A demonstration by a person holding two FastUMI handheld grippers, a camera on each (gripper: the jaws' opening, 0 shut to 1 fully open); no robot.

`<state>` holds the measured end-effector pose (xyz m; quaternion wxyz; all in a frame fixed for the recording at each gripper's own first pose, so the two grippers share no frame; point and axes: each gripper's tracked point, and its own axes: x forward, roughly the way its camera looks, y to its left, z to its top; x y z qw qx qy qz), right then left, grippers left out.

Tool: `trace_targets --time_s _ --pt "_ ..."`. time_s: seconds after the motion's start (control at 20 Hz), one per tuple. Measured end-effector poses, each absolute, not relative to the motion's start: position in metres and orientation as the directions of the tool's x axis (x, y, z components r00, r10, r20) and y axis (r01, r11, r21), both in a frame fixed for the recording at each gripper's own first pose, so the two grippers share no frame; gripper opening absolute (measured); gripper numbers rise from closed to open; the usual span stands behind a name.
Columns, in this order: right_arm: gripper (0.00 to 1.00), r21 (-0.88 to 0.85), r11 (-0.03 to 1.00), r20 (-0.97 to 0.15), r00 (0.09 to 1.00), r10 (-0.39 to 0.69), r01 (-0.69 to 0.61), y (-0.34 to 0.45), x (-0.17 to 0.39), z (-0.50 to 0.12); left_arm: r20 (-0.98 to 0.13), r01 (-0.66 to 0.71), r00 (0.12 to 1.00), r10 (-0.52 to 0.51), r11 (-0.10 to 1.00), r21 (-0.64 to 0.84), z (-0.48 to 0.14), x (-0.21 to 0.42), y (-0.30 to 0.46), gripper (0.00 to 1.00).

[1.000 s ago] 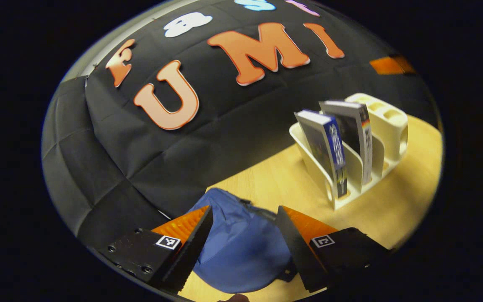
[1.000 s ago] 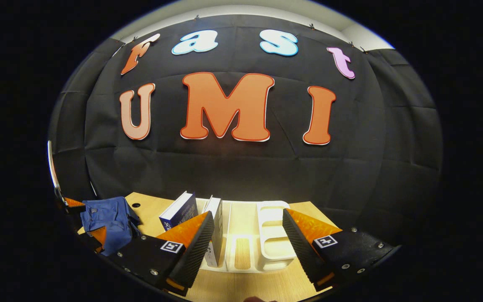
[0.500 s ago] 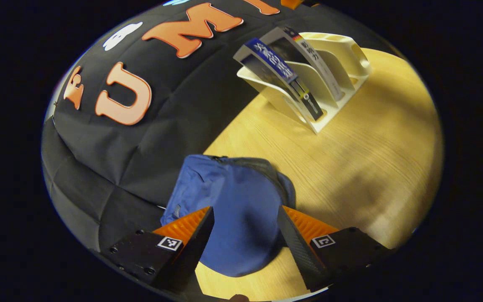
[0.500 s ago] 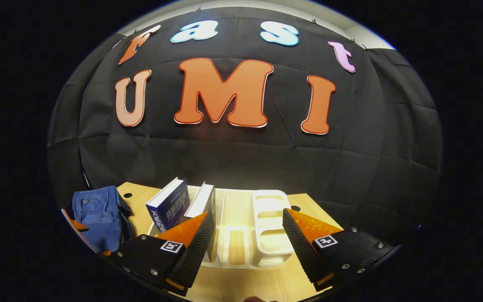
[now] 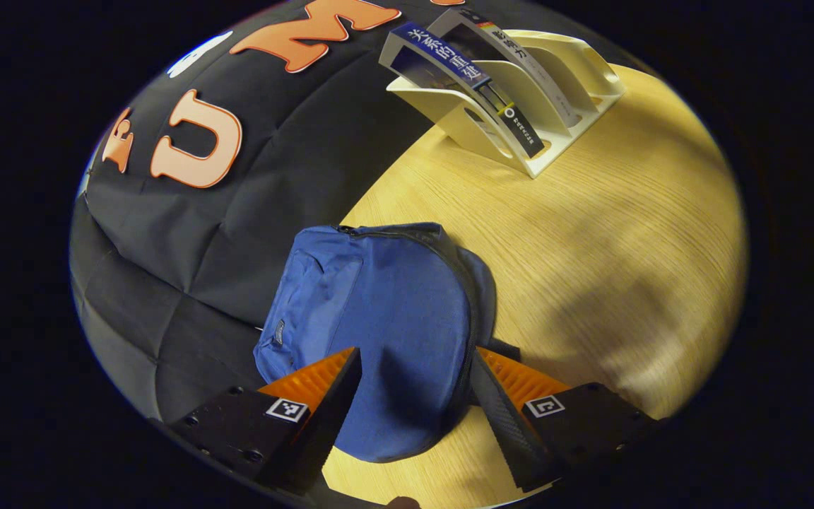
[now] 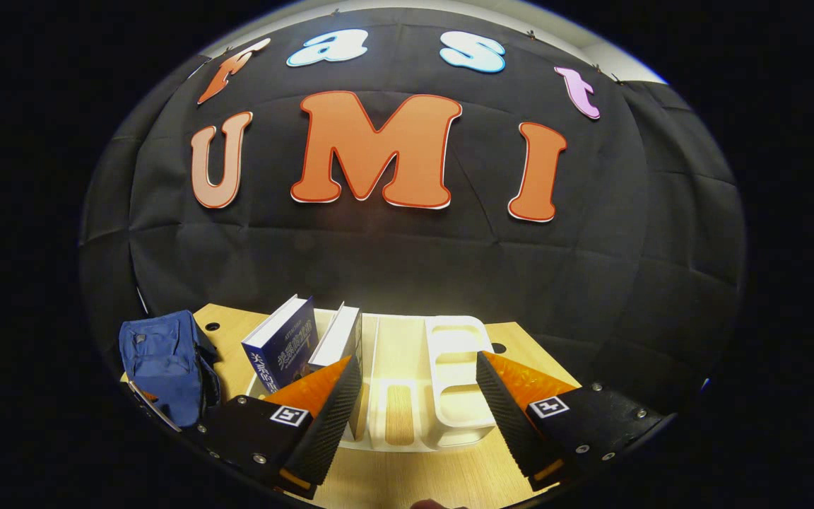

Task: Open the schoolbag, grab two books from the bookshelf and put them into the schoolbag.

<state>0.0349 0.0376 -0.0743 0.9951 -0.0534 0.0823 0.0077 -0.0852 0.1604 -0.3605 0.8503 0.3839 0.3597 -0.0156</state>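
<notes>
A blue schoolbag point(image 5: 372, 318) lies flat on the wooden table point(image 5: 612, 233), zipped closed as far as I can see. My left gripper point(image 5: 414, 396) hovers open just above its near end, fingers either side of the fabric without touching. A white bookshelf point(image 5: 520, 106) stands farther off with two books leaning in its slots: a blue-spined book point(image 5: 442, 56) and a pale-spined book point(image 5: 513, 56). In the right gripper view my right gripper point(image 6: 417, 410) is open in front of the bookshelf point(image 6: 414, 382), with the blue book point(image 6: 281, 343), the second book point(image 6: 340, 339) and the schoolbag point(image 6: 163, 364) to its left.
The black cloth wall point(image 5: 237, 212) runs close behind the schoolbag and the bookshelf. The bookshelf's right-hand compartments point(image 6: 456, 367) hold nothing. Bare tabletop point(image 5: 626, 283) stretches between the bag and the shelf.
My left gripper has tipped downward and pulled back over the schoolbag, so more of the bag shows. The right gripper has barely moved, drifting slightly lower toward the shelf.
</notes>
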Motion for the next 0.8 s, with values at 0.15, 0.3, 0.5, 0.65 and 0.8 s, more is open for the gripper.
trace_targets --time_s 0.15,0.3,0.5,0.65,0.8 --pt "0.97 -0.107 0.994 -0.167 0.986 0.014 -0.032 0.042 0.037 -0.073 -0.582 0.281 0.769 0.265 0.677 0.680 -0.344 -0.077 0.170 1.00" --pt "0.97 -0.111 0.993 -0.164 0.986 0.026 -0.045 0.050 0.039 -0.071 -0.563 0.271 0.780 0.274 0.663 0.697 -0.338 -0.070 0.180 0.95" --pt "0.97 -0.112 0.990 -0.149 0.987 0.066 -0.083 0.070 0.044 -0.060 -0.511 0.251 0.806 0.298 0.610 0.752 -0.324 -0.055 0.189 0.95" --pt "0.97 -0.114 0.986 -0.141 0.984 0.109 -0.125 0.093 0.049 -0.052 -0.463 0.225 0.834 0.300 0.582 0.782 -0.305 -0.043 0.196 0.95" --pt "0.97 -0.113 0.977 -0.151 0.975 0.165 -0.183 0.120 0.053 -0.046 -0.497 0.236 0.810 0.311 0.602 0.763 -0.319 -0.038 0.205 0.86"
